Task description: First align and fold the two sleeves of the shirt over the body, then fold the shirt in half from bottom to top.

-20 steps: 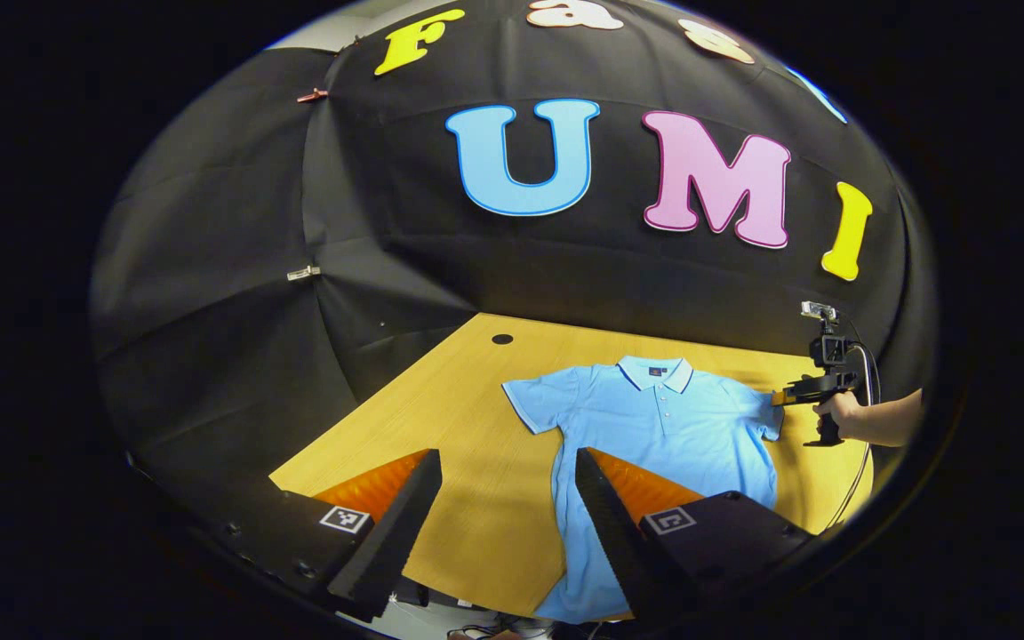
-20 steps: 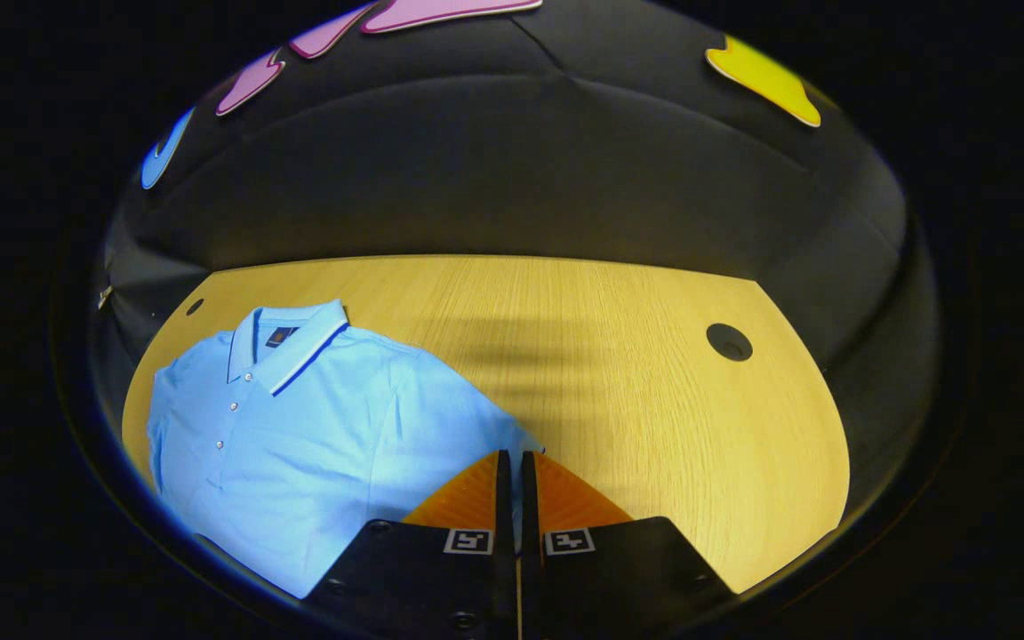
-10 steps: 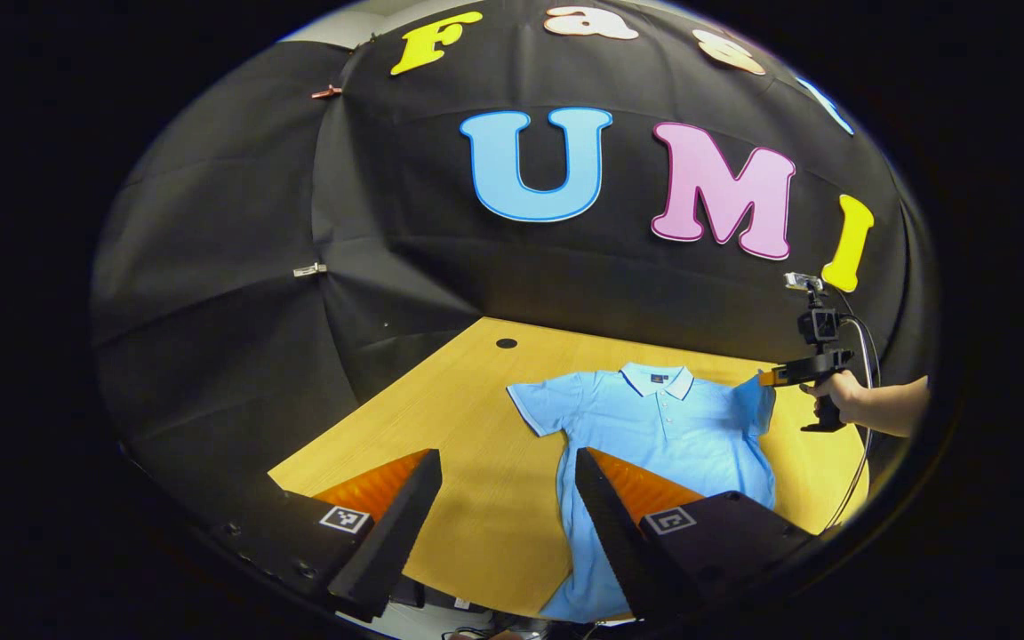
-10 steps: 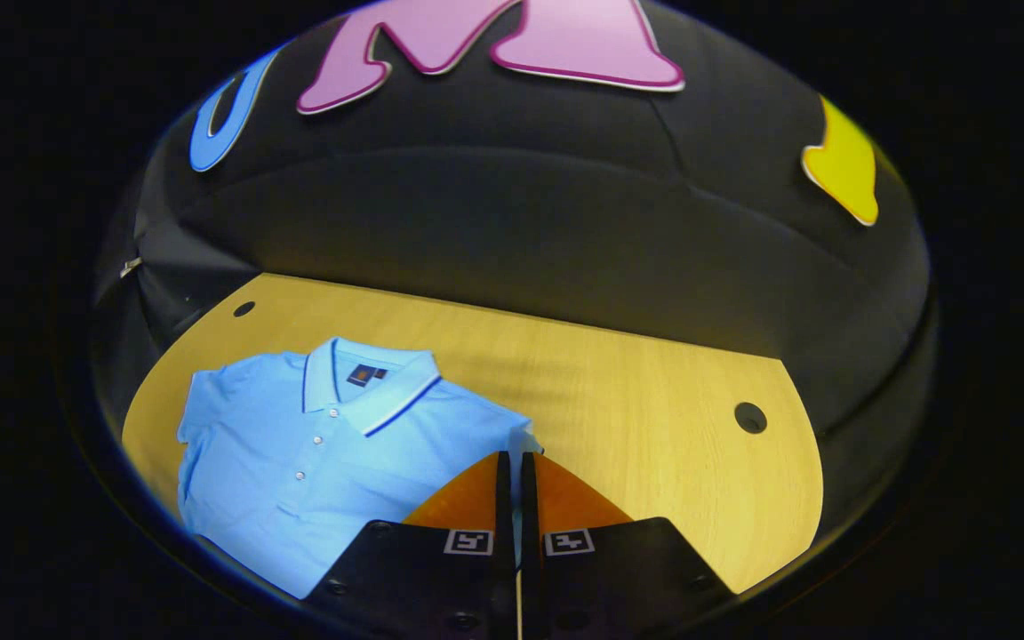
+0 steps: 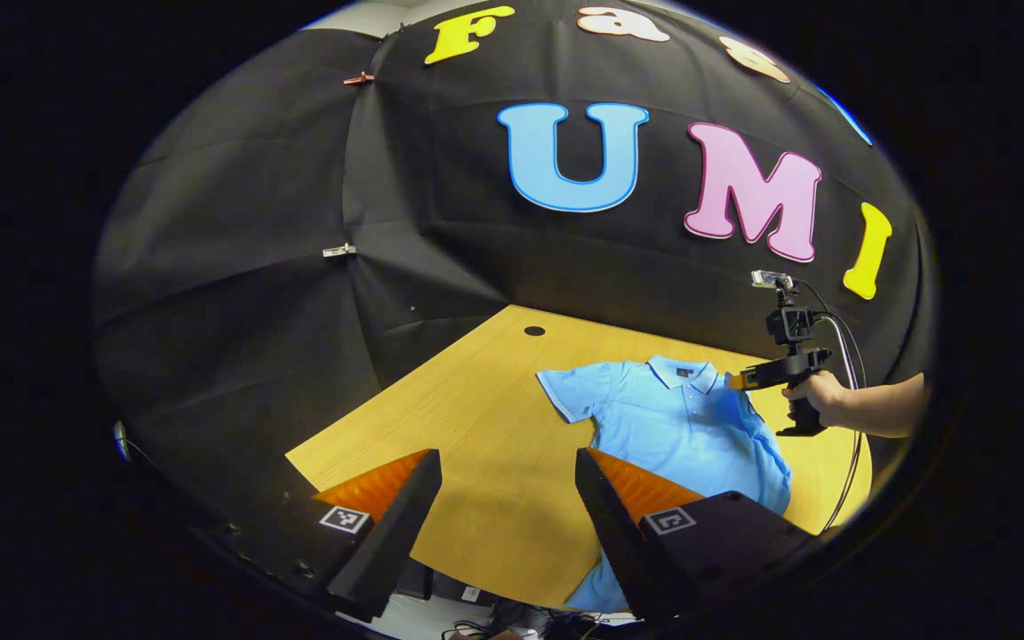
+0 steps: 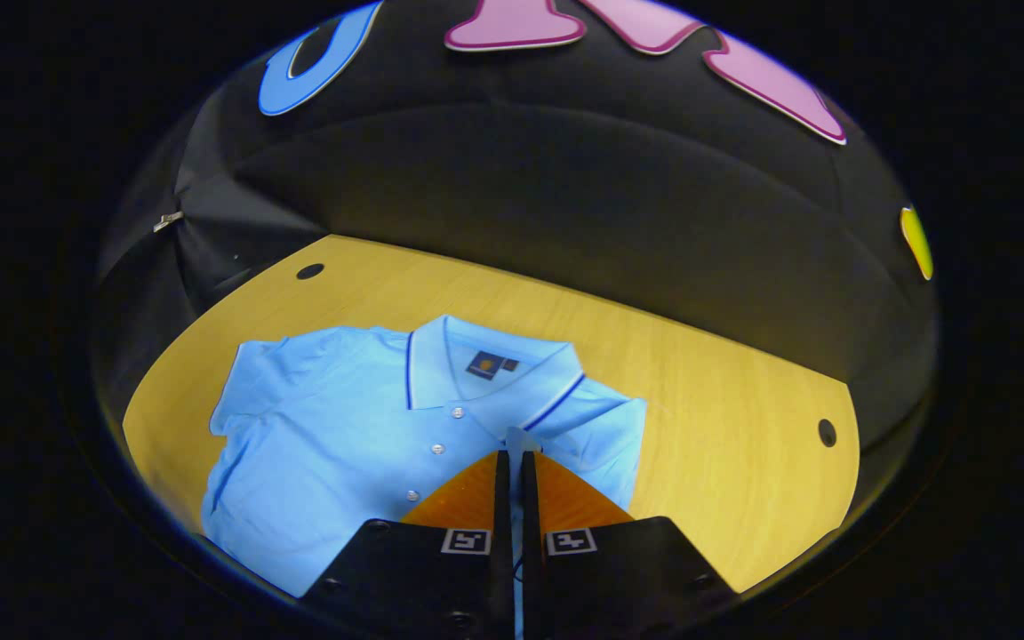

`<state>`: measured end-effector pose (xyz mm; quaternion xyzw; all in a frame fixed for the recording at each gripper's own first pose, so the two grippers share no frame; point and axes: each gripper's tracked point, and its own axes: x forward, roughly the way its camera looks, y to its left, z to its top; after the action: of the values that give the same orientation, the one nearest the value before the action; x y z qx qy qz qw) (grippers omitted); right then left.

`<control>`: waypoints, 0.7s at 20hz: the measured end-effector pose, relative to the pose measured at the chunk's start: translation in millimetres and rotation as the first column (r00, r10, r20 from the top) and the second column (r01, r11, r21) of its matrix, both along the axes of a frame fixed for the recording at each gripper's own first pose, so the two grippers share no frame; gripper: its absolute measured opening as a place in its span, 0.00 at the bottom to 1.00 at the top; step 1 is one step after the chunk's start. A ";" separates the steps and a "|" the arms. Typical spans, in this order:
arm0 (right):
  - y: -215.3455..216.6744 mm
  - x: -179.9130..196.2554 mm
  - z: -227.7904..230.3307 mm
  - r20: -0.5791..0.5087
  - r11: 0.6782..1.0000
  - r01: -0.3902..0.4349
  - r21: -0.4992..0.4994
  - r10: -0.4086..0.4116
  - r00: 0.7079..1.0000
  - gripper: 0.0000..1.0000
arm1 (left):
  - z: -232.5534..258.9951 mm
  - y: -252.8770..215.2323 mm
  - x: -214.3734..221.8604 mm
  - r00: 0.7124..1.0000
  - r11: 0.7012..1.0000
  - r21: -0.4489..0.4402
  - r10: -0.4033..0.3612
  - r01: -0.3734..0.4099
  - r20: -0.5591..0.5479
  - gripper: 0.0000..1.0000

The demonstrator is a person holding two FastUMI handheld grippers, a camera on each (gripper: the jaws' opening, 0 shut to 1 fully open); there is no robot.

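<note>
Left gripper view: the left gripper [image 5: 505, 498] hovers spread wide, empty, over the table [image 5: 476, 418]; the shirt [image 5: 681, 427] lies far right.

Right gripper view: the right gripper [image 6: 513, 467], pressed together, pinches the sleeve [image 6: 605, 431] over the shirt's body; a weak pinch could drop it crooked.

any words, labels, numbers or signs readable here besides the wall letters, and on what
Neck label inside the shirt collar: too small to read.
Square markers on the right tongs and left tongs: coded patterns, no words.
No other text.
</note>
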<state>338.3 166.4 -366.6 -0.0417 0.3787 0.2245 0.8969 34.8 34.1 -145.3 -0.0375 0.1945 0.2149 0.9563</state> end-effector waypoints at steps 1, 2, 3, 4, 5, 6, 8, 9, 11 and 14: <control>14.6 -7.4 -3.7 -0.017 1.000 -0.022 0.011 0.022 1.000 0.09 | -1.3 3.9 2.4 1.000 1.000 -0.003 0.005 -0.005 -0.002 0.96; 24.7 -13.0 -7.9 -0.034 0.999 -0.039 0.021 0.039 0.999 0.14 | -2.3 6.2 5.2 1.000 1.000 -0.003 0.008 -0.008 -0.001 0.96; 35.5 -19.7 -11.2 -0.052 0.997 -0.056 0.043 0.058 0.997 0.16 | -2.5 8.2 9.0 1.000 1.000 -0.001 0.007 -0.007 0.000 0.96; 44.9 -25.0 -12.6 -0.065 0.996 -0.068 0.066 0.072 0.995 0.19 | -4.2 10.1 14.8 1.000 1.000 0.004 0.006 -0.006 0.000 0.96; 49.0 -29.1 -10.9 -0.071 0.994 -0.073 0.077 0.079 0.994 0.19 | -3.8 13.0 22.1 1.000 1.000 0.011 0.003 -0.003 0.002 0.96; 49.8 -32.4 -9.0 -0.070 0.993 -0.076 0.088 0.082 0.994 0.20 | -3.1 14.4 31.0 1.000 1.000 0.016 -0.004 0.004 0.005 0.96; 46.5 -38.6 5.2 -0.062 0.990 -0.073 0.124 0.081 0.995 0.41 | -1.1 15.9 52.7 0.999 0.999 0.022 -0.028 0.027 0.017 0.96; 41.0 -41.3 13.5 -0.055 0.988 -0.069 0.140 0.078 0.995 0.58 | 1.6 16.7 66.4 0.999 0.999 0.023 -0.041 0.040 0.025 0.96; 19.5 -40.0 30.2 -0.024 0.989 -0.054 0.138 0.057 0.998 0.87 | 3.3 18.2 96.0 0.997 0.998 0.012 -0.069 0.069 0.045 0.96; -21.9 -40.7 60.6 0.048 0.992 -0.023 0.123 0.017 0.999 1.00 | 0.0 21.6 148.4 0.991 0.993 -0.004 -0.121 0.122 0.057 0.96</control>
<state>297.6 144.5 -306.0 0.0050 0.3427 0.2555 0.9040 183.2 55.7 -145.3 -0.0352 0.1700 0.1544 0.9726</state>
